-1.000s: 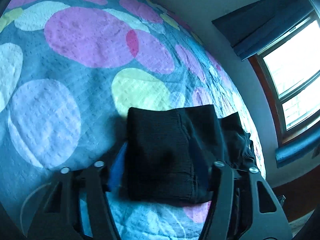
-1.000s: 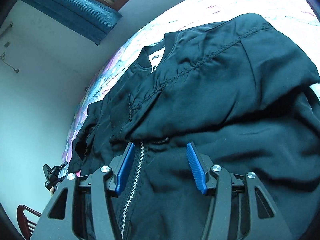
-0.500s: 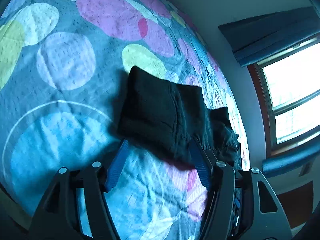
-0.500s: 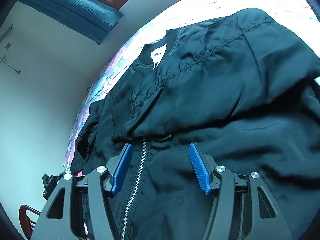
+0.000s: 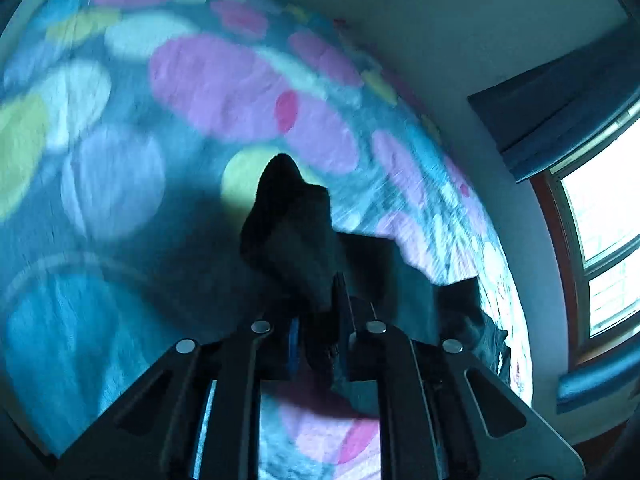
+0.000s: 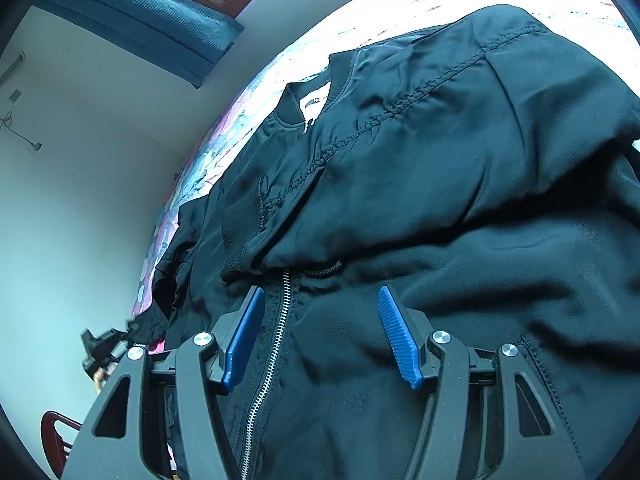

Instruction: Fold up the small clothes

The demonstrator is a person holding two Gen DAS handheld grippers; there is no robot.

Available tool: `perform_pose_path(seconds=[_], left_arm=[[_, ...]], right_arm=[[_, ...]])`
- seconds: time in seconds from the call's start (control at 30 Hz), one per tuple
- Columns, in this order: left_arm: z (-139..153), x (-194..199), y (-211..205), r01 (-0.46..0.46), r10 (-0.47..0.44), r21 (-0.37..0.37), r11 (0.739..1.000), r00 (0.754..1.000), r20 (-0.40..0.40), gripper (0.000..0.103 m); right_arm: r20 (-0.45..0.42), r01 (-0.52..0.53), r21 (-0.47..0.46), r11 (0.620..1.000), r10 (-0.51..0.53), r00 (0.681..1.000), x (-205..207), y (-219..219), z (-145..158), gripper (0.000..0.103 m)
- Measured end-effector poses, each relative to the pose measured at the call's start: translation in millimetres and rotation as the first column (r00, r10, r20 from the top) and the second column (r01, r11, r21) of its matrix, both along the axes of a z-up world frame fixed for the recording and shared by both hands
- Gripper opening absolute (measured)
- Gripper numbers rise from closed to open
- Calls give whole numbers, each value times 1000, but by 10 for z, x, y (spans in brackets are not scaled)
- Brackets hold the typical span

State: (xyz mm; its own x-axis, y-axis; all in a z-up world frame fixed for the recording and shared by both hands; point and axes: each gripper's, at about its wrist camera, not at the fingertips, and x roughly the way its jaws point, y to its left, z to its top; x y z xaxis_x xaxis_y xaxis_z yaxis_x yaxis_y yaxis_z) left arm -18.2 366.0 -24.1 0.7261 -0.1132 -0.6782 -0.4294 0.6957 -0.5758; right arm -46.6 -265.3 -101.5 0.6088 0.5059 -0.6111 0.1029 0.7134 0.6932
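One change: left tongs (image 5: 316,320) now clamped on black cuff (image 5: 292,232), lifting.

Matt knit cloth (image 5: 292,232); sheeny smooth jacket (image 6: 460,168) with metal zip (image 6: 276,328).

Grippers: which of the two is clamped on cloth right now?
The left gripper, shut on the dark knitted cuff. The right gripper hangs open over the black zip-up jacket.

I see bedspread (image 5: 208,80) with pastel circles, pale wall (image 5: 460,28) behind, bright window (image 5: 600,208) with reddish wood frame, blue curtain (image 5: 560,112). Red chair (image 6: 58,436) low by wall.
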Motion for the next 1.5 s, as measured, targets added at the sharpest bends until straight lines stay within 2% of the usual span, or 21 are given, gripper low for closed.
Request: perform_pose_path(seconds=[0.07, 0.17, 0.27, 0.37, 0.47, 0.57, 0.63, 0.7, 0.77, 0.87, 0.9, 0.97, 1.03, 1.07, 1.1, 1.13, 1.2, 1.27, 1.33, 1.43, 1.5], left_arm=[[385, 83, -59, -19, 14, 99, 995, 999, 50, 12], [867, 198, -183, -29, 6, 180, 983, 992, 124, 12], [1332, 342, -547, 14, -61, 247, 969, 981, 185, 12], [1670, 541, -1184, 113, -189, 321, 940, 958, 217, 12], [1893, 714, -1932, 236, -332, 367, 900, 916, 227, 12], [1993, 796, -2756, 353, -470, 408, 842, 852, 231, 12], [1945, 821, -3360, 430, -561, 439, 789, 796, 229, 12], [1763, 792, -3858, 497, -627, 447, 744, 750, 211, 12], [1514, 801, -4249, 563, -676, 427, 708, 716, 176, 12], [957, 793, -4823, 657, -744, 413, 630, 663, 82, 12], [720, 803, -5033, 698, -774, 416, 582, 632, 22, 12], [364, 768, -5315, 749, -806, 428, 506, 588, -76, 13], [179, 735, -5369, 771, -817, 429, 470, 564, -118, 17], [172, 704, -5369, 773, -819, 428, 467, 561, -119, 20], [184, 655, -5331, 776, -826, 429, 463, 553, -109, 27], [235, 596, -5272, 772, -831, 435, 463, 549, -91, 40], [397, 475, -5092, 753, -834, 458, 472, 550, -43, 57], [573, 341, -4912, 731, -837, 484, 482, 547, 7, 64], [658, 241, -4577, 698, -823, 515, 497, 567, 25, 65], [506, 199, -4052, 689, -797, 501, 523, 604, 2, 66], [319, 177, -3699, 670, -760, 511, 538, 647, -49, 66]], right_arm=[[-1, -2, -1, 1000, 2, 1000, -1, 3, 3, 59], [1, -7, -3, 1000, 7, 1000, -1, 7, 14, 59], [3, -11, -3, 1000, 11, 1000, 6, 10, 16, 59], [2, -12, 6, 1000, 12, 1000, 12, 7, 14, 59], [4, -15, 16, 1000, 15, 1000, 6, -5, 19, 59], [14, -18, 20, 1000, 18, 1000, -17, -25, 43, 59], [19, -13, 25, 1000, 13, 1000, -30, -52, 53, 59], [19, -2, 31, 1000, 1, 1000, -42, -108, 47, 59], [12, 11, 46, 999, -12, 1000, -48, -175, 11, 59], [-8, 34, 94, 995, -33, 999, -61, -284, -84, 59], [-13, 37, 107, 994, -36, 999, -64, -308, -102, 59], [-14, 39, 115, 993, -38, 999, -59, -332, -106, 59], [-12, 38, 112, 993, -37, 999, -66, -328, -97, 59], [-11, 36, 108, 993, -35, 999, -66, -321, -94, 60], [-12, 33, 107, 994, -32, 999, -67, -318, -97, 60], [-13, 31, 108, 994, -30, 999, -68, -315, -101, 60], [-12, 29, 107, 994, -28, 1000, -74, -314, -89, 61], [-15, 24, 106, 994, -23, 1000, -78, -309, -58, 61], [-9, 34, 106, 994, -33, 999, -74, -322, 2, 61], [27, 66, 100, 993, -69, 997, -125, -414, 173, 61], [51, 87, 89, 992, -92, 994, -107, -482, 290, 65]])
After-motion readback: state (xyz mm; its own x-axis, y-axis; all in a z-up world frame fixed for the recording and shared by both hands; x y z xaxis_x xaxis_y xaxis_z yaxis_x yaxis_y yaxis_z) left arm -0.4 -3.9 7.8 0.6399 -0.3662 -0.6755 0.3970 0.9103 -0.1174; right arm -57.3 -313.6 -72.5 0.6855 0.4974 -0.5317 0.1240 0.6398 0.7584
